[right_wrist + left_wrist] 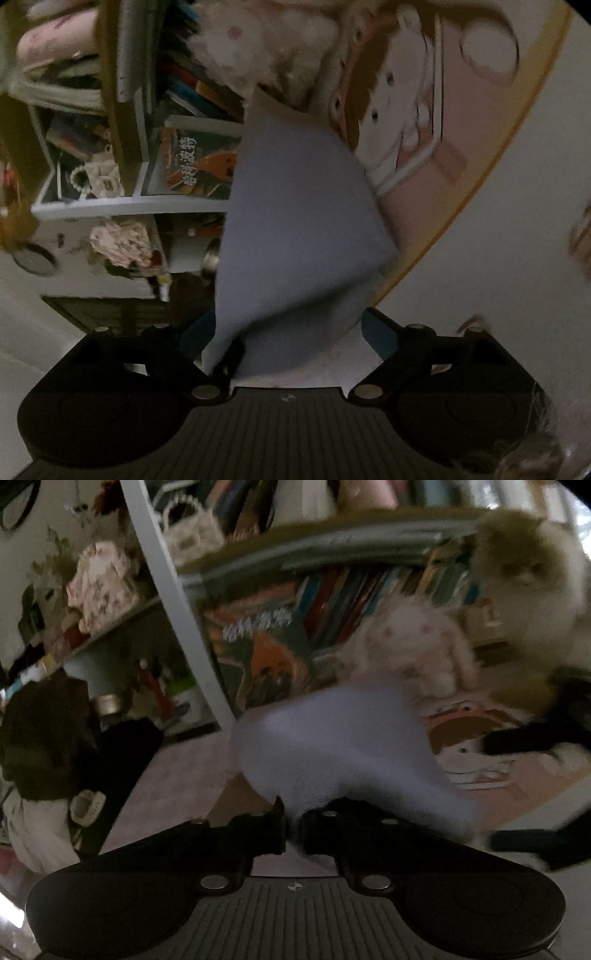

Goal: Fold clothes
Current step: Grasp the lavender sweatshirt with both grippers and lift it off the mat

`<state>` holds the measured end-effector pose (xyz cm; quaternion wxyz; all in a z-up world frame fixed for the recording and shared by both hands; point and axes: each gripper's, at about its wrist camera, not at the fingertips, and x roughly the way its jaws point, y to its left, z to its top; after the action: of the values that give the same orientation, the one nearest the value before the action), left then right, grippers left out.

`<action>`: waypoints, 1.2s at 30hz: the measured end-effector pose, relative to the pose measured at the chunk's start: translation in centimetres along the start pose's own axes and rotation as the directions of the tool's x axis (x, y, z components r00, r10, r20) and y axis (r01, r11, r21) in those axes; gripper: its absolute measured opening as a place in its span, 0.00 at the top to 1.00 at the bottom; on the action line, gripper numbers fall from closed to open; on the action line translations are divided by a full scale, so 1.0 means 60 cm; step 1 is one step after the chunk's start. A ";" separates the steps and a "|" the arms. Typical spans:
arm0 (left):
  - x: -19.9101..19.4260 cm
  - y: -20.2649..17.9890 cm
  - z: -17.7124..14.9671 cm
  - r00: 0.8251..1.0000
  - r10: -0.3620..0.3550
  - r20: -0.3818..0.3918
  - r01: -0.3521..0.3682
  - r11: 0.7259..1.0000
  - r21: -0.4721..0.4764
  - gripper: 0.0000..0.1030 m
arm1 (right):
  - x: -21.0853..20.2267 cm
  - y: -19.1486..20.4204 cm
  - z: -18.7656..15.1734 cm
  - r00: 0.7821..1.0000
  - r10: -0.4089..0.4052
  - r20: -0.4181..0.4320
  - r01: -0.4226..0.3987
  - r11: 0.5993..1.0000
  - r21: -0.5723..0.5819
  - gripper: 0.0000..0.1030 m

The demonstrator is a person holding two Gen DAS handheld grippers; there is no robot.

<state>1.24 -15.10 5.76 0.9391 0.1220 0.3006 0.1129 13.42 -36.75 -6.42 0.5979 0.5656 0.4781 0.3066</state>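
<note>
Between both grippers hangs a pale lavender soft cloth garment [332, 746], lifted off the surface, likely so it drapes flat for folding. Left gripper [293, 829]: jaws pressed together, pinching its edge. Right gripper [303, 347]: jaws spread, cloth draped between them. Bookshelf [155, 110] behind.

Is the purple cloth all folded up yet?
Not yet. Nothing looks folded so far. The left tongs are shut on the purple cloth, lifting it off the floor. The right tongs stand open with cloth hanging between them. All the folding is left.
</note>
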 end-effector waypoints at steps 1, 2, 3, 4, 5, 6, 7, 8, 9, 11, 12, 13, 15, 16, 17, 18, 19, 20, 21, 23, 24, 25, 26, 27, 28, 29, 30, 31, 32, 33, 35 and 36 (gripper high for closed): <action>-0.012 -0.001 -0.004 1.000 -0.006 0.001 0.006 1.000 0.004 0.95 | 0.006 -0.004 0.001 1.000 0.012 -0.003 -0.012 1.000 0.029 0.18; -0.025 -0.003 -0.009 1.000 -0.011 0.001 0.011 1.000 0.009 0.95 | 0.010 -0.008 0.002 1.000 0.021 -0.003 -0.021 0.998 0.052 0.18; -0.031 -0.002 -0.012 1.000 -0.009 -0.002 0.009 1.000 0.008 0.95 | 0.013 -0.012 0.003 1.000 0.025 -0.003 -0.025 0.997 0.072 0.18; -0.034 0.001 -0.015 1.000 -0.002 -0.007 0.002 1.000 0.005 0.95 | 0.016 -0.017 0.004 1.000 0.027 -0.004 -0.026 0.995 0.091 0.19; -0.037 0.003 -0.017 1.000 0.005 -0.012 -0.005 1.000 0.002 0.95 | 0.017 -0.019 0.004 1.000 0.023 -0.006 -0.022 0.995 0.100 0.23; -0.040 0.006 -0.019 1.000 0.012 -0.016 -0.012 1.000 -0.001 0.95 | 0.018 -0.020 0.003 1.000 0.016 -0.007 -0.016 0.995 0.102 0.30; -0.043 0.009 -0.022 1.000 0.019 -0.021 -0.019 1.000 -0.004 0.95 | 0.019 -0.020 0.003 1.000 0.010 -0.008 -0.009 0.994 0.105 0.53; -0.046 0.011 -0.024 0.999 0.026 -0.026 -0.026 1.000 -0.007 0.95 | 0.017 -0.020 0.003 1.000 0.014 -0.008 -0.013 0.995 0.100 0.80; -0.049 0.014 -0.026 0.999 0.033 -0.031 -0.033 0.999 -0.010 0.95 | 0.015 -0.018 0.004 1.000 0.024 -0.006 -0.023 0.996 0.092 0.86; -0.055 0.019 -0.031 0.998 0.047 -0.041 -0.047 0.999 -0.016 0.95 | 0.005 -0.016 0.006 0.998 0.061 0.009 -0.061 0.995 0.080 0.95; -0.054 0.021 -0.035 0.997 0.052 -0.050 -0.053 0.998 -0.016 0.95 | -0.003 -0.013 0.007 0.997 0.077 0.021 -0.078 0.994 0.071 0.95; -0.051 0.023 -0.039 0.996 0.056 -0.062 -0.057 0.998 -0.015 0.95 | -0.011 -0.011 0.010 0.996 0.086 0.032 -0.087 0.994 0.061 0.96; -0.049 0.024 -0.045 0.995 0.058 -0.076 -0.060 0.998 -0.015 0.95 | -0.025 -0.008 0.015 0.995 0.085 0.051 -0.088 0.995 0.043 0.96; -0.048 0.025 -0.047 0.995 0.058 -0.081 -0.060 0.998 -0.016 0.95 | -0.032 -0.007 0.017 0.995 0.079 0.058 -0.081 0.996 0.037 0.96; -0.049 0.025 -0.048 0.995 0.058 -0.082 -0.060 0.998 -0.020 0.95 | -0.037 -0.008 0.019 0.996 0.066 0.059 -0.068 0.997 0.034 0.95; -0.050 0.025 -0.047 0.995 0.058 -0.079 -0.060 0.998 -0.026 0.95 | -0.039 -0.009 0.020 0.998 0.043 0.050 -0.044 0.998 0.035 0.93; -0.050 0.025 -0.046 0.995 0.057 -0.076 -0.059 0.998 -0.031 0.95 | -0.040 -0.010 0.019 0.999 0.015 0.038 -0.017 0.999 0.036 0.91; -0.052 0.026 -0.044 0.996 0.056 -0.071 -0.059 0.998 -0.035 0.95 | -0.041 -0.011 0.018 1.000 -0.012 0.026 0.011 0.999 0.037 0.85; -0.053 0.026 -0.042 0.996 0.056 -0.064 -0.058 0.998 -0.036 0.95 | -0.042 -0.011 0.015 0.999 -0.031 0.014 0.030 0.999 0.030 0.77; -0.055 0.025 -0.036 0.997 0.055 -0.050 -0.057 0.998 -0.035 0.95 | -0.043 -0.009 0.006 0.998 -0.059 -0.010 0.059 0.998 0.009 0.46; -0.054 0.025 -0.034 0.997 0.057 -0.045 -0.058 0.998 -0.030 0.95 | -0.042 -0.008 0.002 0.997 -0.073 -0.022 0.073 0.997 -0.004 0.45; -0.053 0.025 -0.034 0.997 0.059 -0.045 -0.060 0.998 -0.029 0.95 | -0.041 -0.006 0.000 0.995 -0.098 -0.035 0.097 0.995 -0.025 0.44; -0.053 0.026 -0.035 0.997 0.060 -0.048 -0.062 0.998 -0.029 0.95 | -0.040 0.001 -0.003 0.989 -0.143 -0.036 0.140 0.988 -0.069 0.44; -0.052 0.026 -0.036 0.997 0.062 -0.051 -0.063 0.998 -0.030 0.95 | -0.039 0.011 -0.006 0.980 -0.196 -0.029 0.191 0.974 -0.122 0.44; -0.051 0.027 -0.037 0.997 0.063 -0.054 -0.065 0.997 -0.030 0.95 | -0.038 0.021 -0.008 0.969 -0.246 -0.011 0.240 0.953 -0.183 0.43; -0.051 0.028 -0.038 0.996 0.065 -0.057 -0.067 0.997 -0.031 0.95 | -0.039 0.028 -0.010 0.961 -0.278 0.008 0.272 0.934 -0.233 0.43; -0.050 0.029 -0.039 0.996 0.067 -0.060 -0.069 0.997 -0.031 0.95 | -0.037 0.034 -0.010 0.954 -0.299 0.018 0.292 0.916 -0.274 0.43; -0.050 0.030 -0.040 0.996 0.068 -0.063 -0.070 0.997 -0.032 0.95 | -0.032 0.034 -0.011 0.950 -0.313 0.019 0.304 0.904 -0.300 0.43; -0.049 0.030 -0.041 0.995 0.070 -0.066 -0.072 0.997 -0.033 0.95 | -0.025 0.032 -0.013 0.946 -0.325 0.009 0.311 0.897 -0.313 0.43; -0.048 0.031 -0.042 0.995 0.071 -0.069 -0.074 0.997 -0.033 0.95 | -0.016 0.029 -0.013 0.943 -0.334 -0.006 0.315 0.895 -0.317 0.43; -0.047 0.033 -0.044 0.994 0.075 -0.075 -0.077 0.996 -0.034 0.95 | 0.002 0.022 -0.013 0.936 -0.351 -0.033 0.323 0.892 -0.317 0.44; -0.046 0.034 -0.045 0.994 0.076 -0.078 -0.079 0.996 -0.035 0.95 | 0.012 0.017 -0.012 0.932 -0.358 -0.048 0.327 0.891 -0.314 0.44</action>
<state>-2.85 -13.56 5.73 0.9239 0.1113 0.3294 0.1597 13.19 -35.61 -5.50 0.6957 0.3579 0.5486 0.2947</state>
